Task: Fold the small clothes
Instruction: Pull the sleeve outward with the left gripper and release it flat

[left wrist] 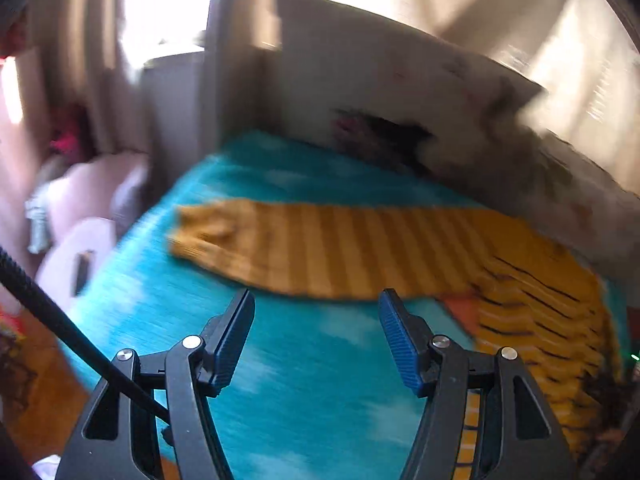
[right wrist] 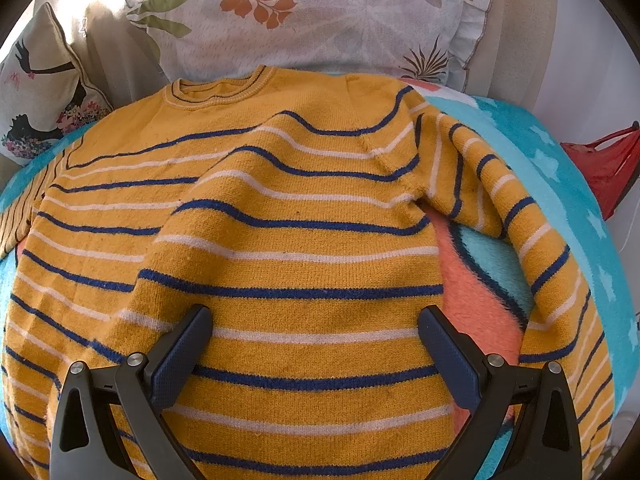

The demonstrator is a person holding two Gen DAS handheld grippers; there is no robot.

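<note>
A small mustard-yellow sweater [right wrist: 304, 208] with blue and white stripes lies flat on a turquoise blanket [right wrist: 560, 152], neckline toward the pillows. One sleeve [right wrist: 516, 224] bends down along its right side. My right gripper [right wrist: 316, 316] hovers open over the lower body of the sweater, nothing between its pads. In the blurred left wrist view the other sleeve [left wrist: 320, 248] stretches straight out across the blanket [left wrist: 304, 380]. My left gripper [left wrist: 316, 300] stands open just short of that sleeve, holding nothing.
A leaf-print pillow [right wrist: 320, 20] and a cushion with a dark figure [right wrist: 40, 100] lean at the back. A red bag [right wrist: 608, 164] sits off the right edge. Pale pink items [left wrist: 88, 216] and wooden floor [left wrist: 36, 392] lie past the blanket's left edge.
</note>
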